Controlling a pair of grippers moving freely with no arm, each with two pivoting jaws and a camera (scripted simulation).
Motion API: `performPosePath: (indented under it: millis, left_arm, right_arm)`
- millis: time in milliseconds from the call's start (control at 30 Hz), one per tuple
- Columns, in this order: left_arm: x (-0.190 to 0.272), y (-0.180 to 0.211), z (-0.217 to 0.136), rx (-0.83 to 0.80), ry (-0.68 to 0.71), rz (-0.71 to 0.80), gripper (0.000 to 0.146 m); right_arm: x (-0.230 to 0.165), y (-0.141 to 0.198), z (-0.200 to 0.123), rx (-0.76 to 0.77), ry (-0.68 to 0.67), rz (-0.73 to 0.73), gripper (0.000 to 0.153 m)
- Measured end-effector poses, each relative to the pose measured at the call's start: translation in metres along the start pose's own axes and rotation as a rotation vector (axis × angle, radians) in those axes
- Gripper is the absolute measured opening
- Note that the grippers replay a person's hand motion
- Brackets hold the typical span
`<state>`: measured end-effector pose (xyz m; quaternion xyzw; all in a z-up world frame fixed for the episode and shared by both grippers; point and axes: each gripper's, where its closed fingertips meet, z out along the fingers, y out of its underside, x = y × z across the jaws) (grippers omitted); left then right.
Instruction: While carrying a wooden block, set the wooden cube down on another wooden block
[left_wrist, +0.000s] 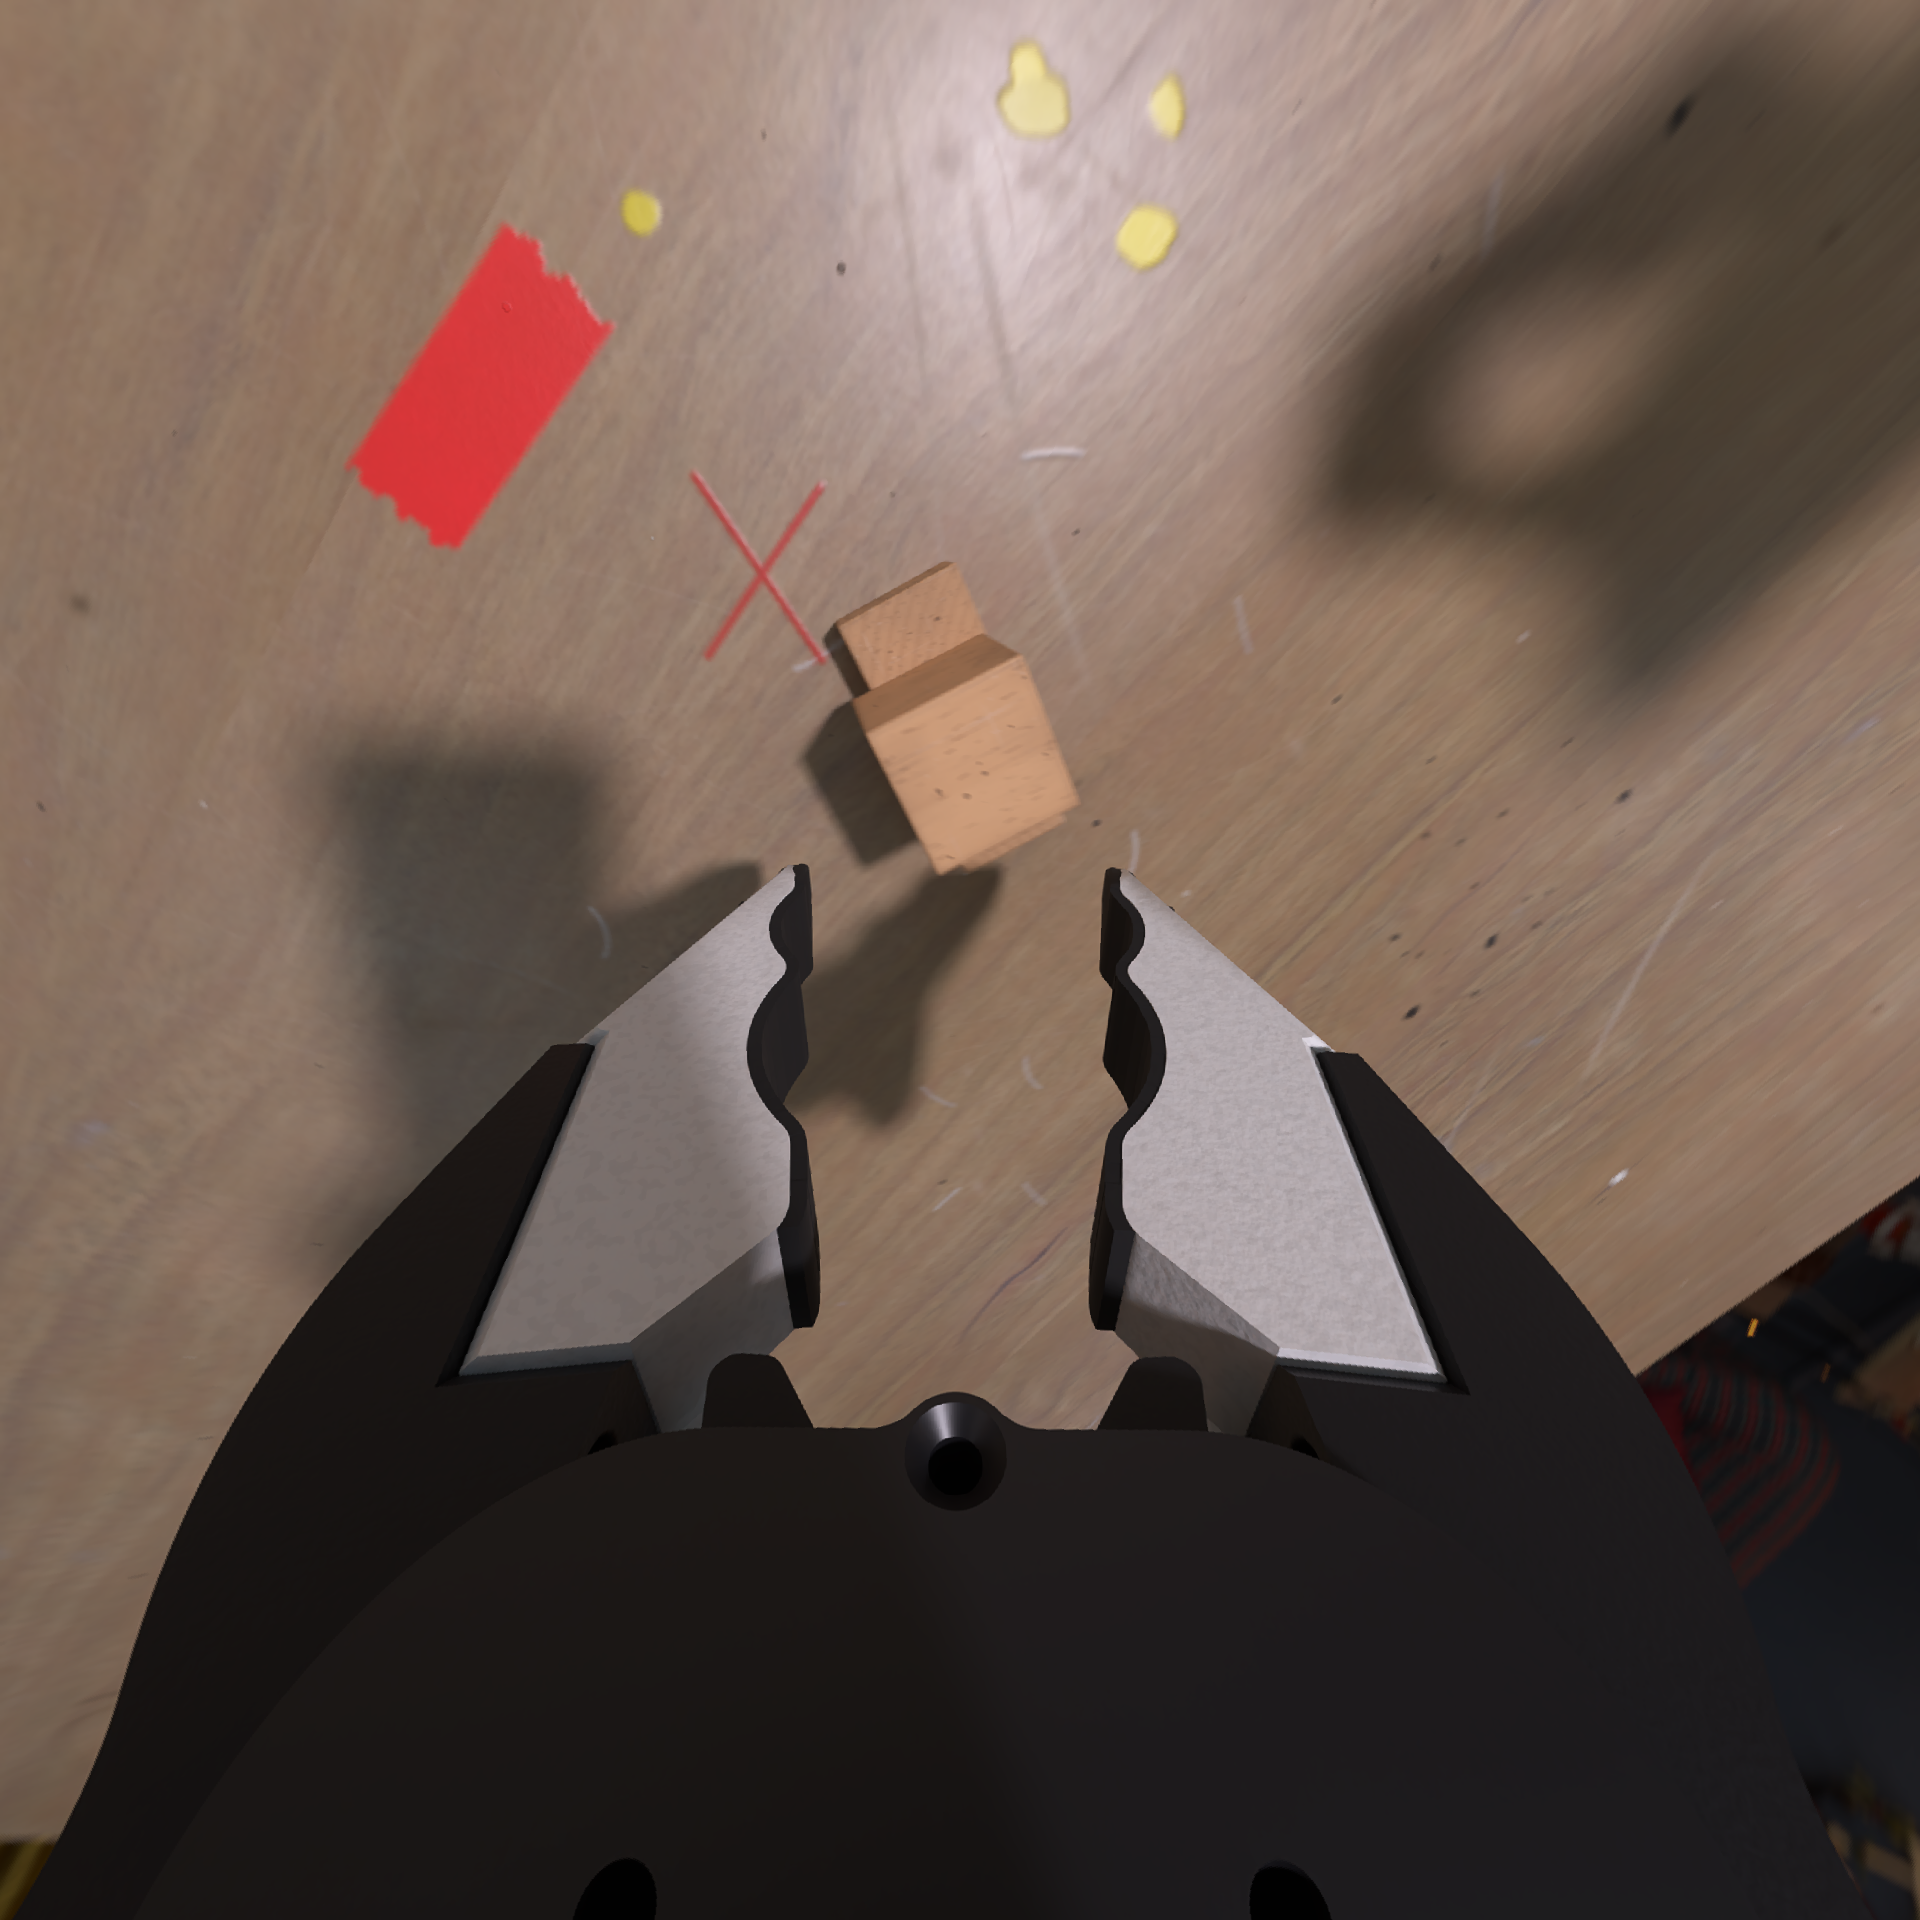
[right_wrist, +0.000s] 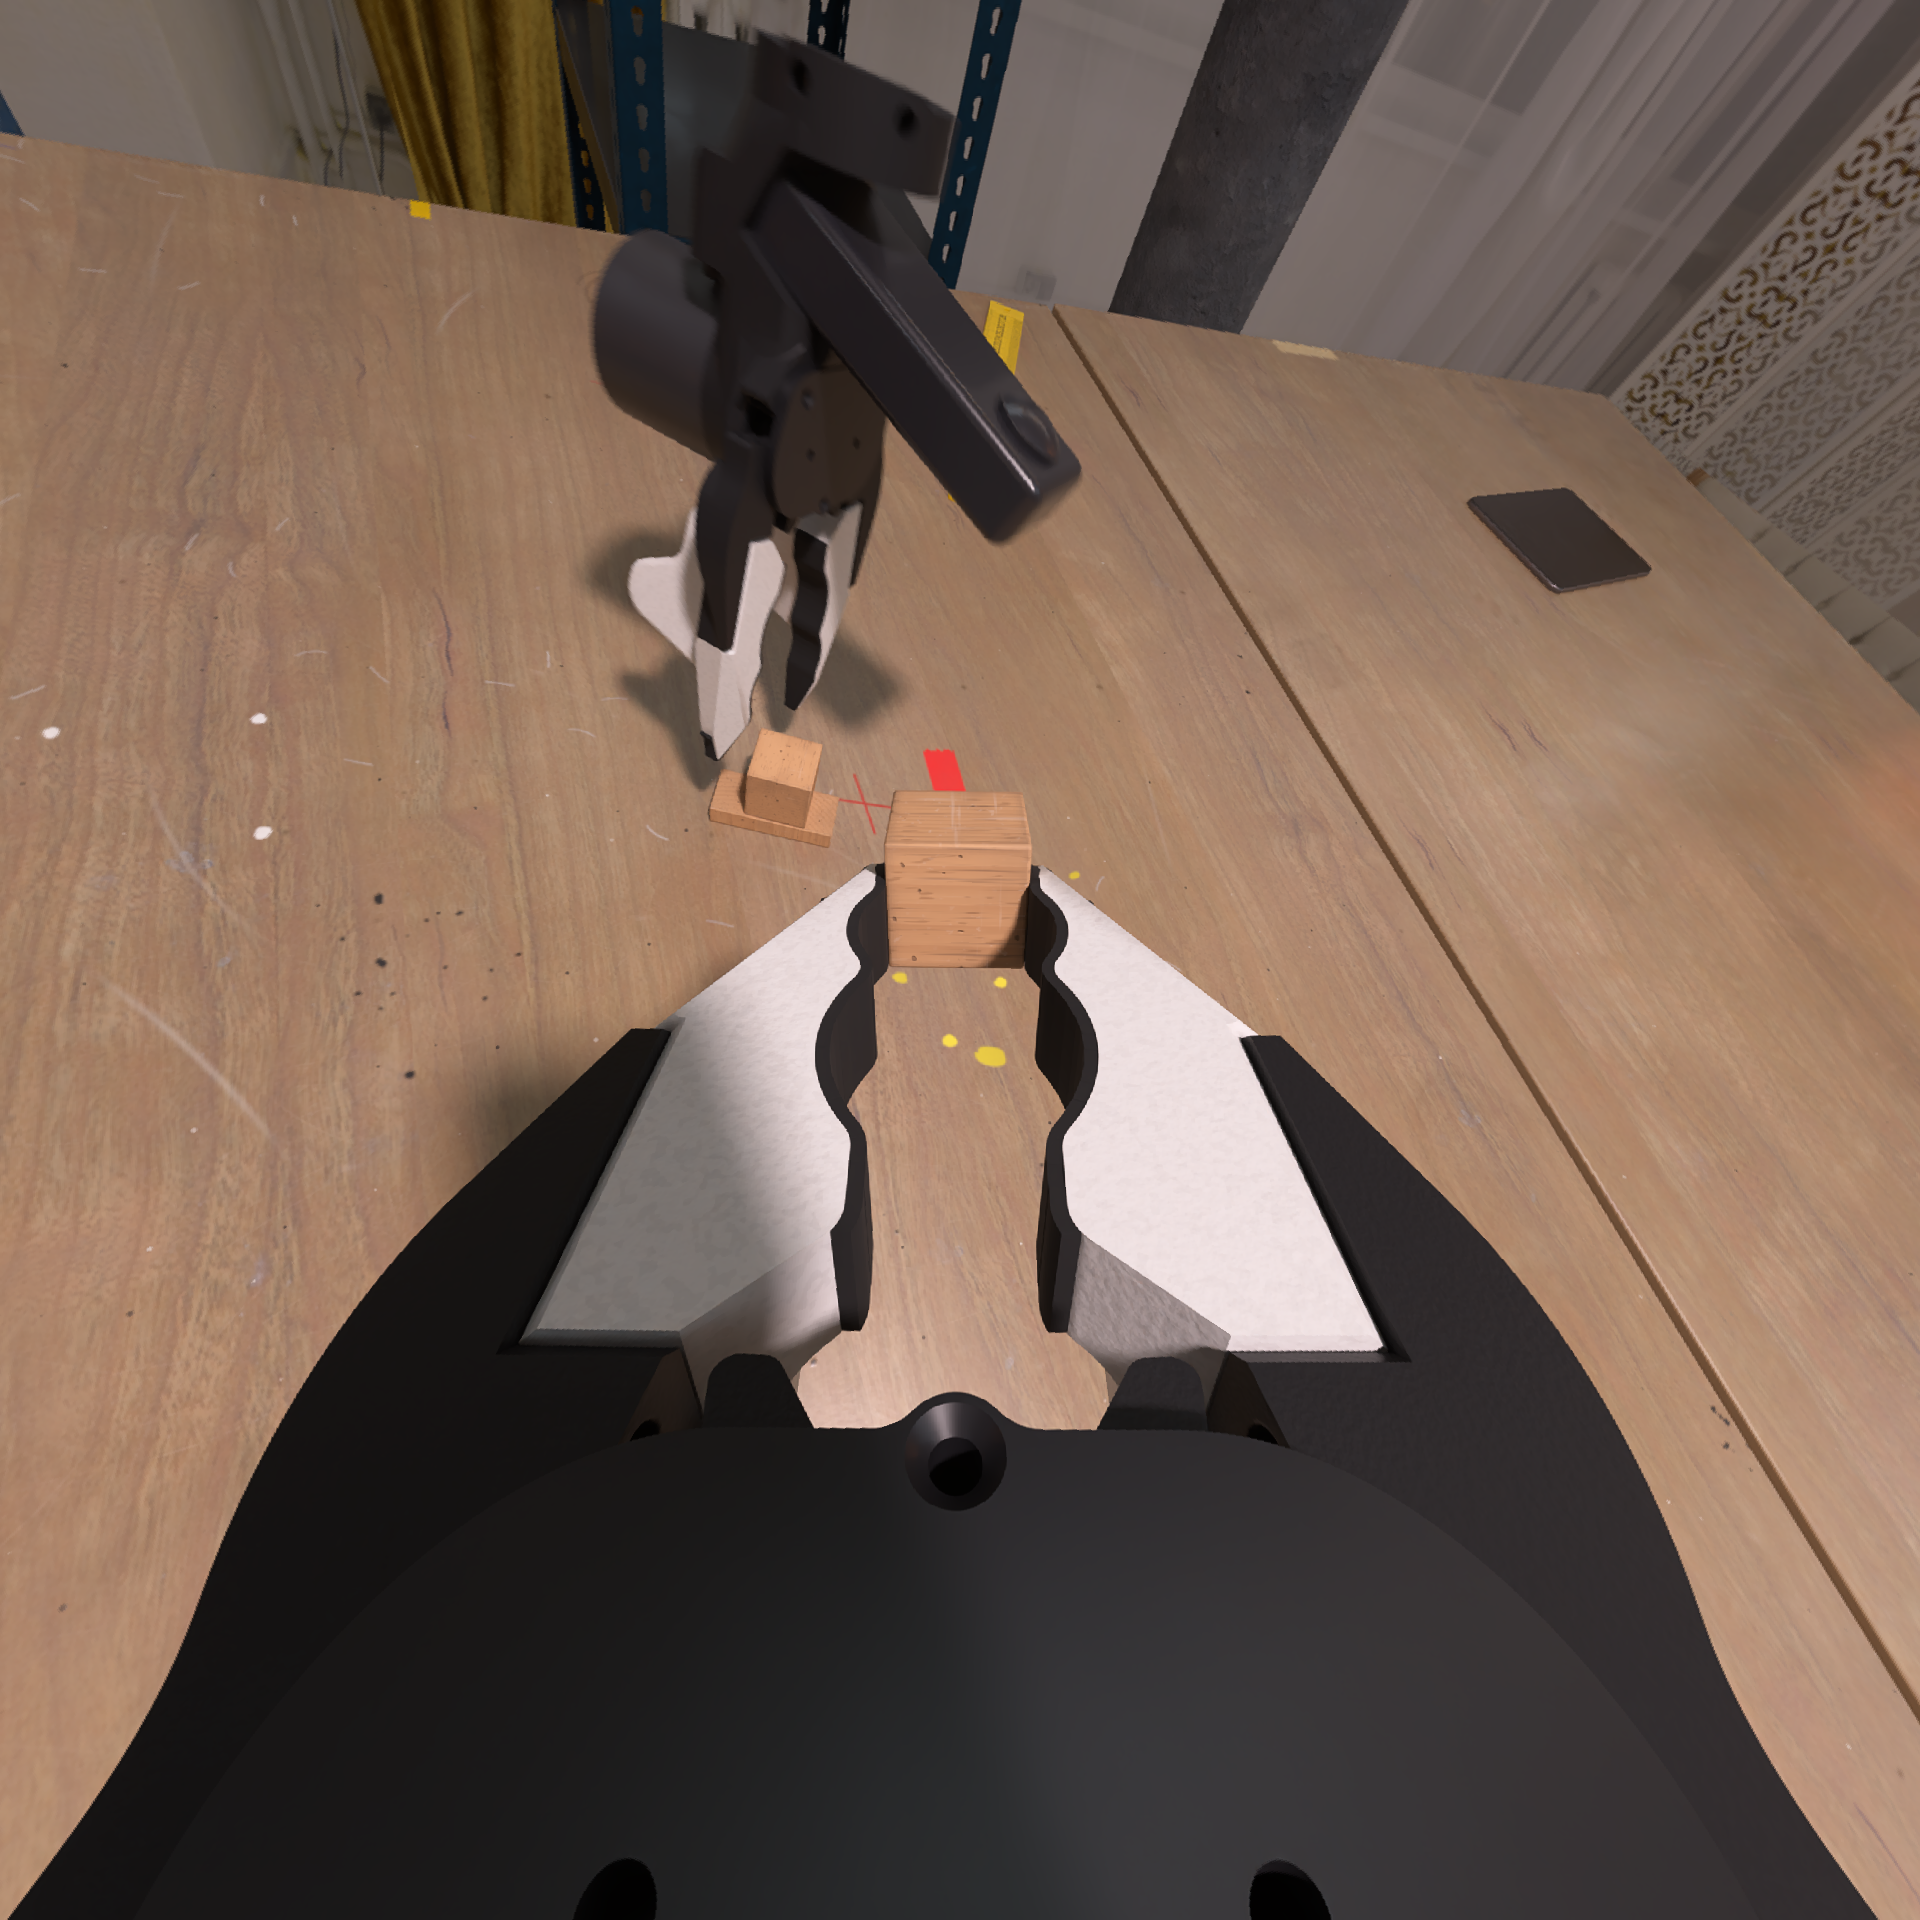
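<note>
Small light-wood cube (right_wrist: 781, 777) sits on flat thin light-wood slab (right_wrist: 771, 818) on scratched wooden desk (right_wrist: 312, 520), beside thin red cross mark (left_wrist: 762, 569).

Left hand-held gripper (left_wrist: 954, 883): released, jaws apart, empty; hangs above stack, fingertips just short of cube. Slab's long axis runs left-right in right wrist view.

Right hand-held gripper (right_wrist: 956, 878): clenched on larger light-wood block (right_wrist: 956, 878), held at fingertips, clear of desk. Stack lies farther off and left of it; left gripper nearer to stack.

Judgement: placing looks done; next move likely left gripper pulling clear.
</note>
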<state>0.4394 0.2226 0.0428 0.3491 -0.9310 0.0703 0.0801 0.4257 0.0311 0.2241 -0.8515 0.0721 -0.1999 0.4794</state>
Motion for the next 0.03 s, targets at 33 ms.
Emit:
performPosePath:
  millis: [33]
  left_arm:
    - [-0.0043,0.0003,0.0034,-0.043,0.0,0.026,0.056]
  right_arm:
    - [-0.0005,0.0,-0.0001,0.0,-0.002,-0.003,0.025]
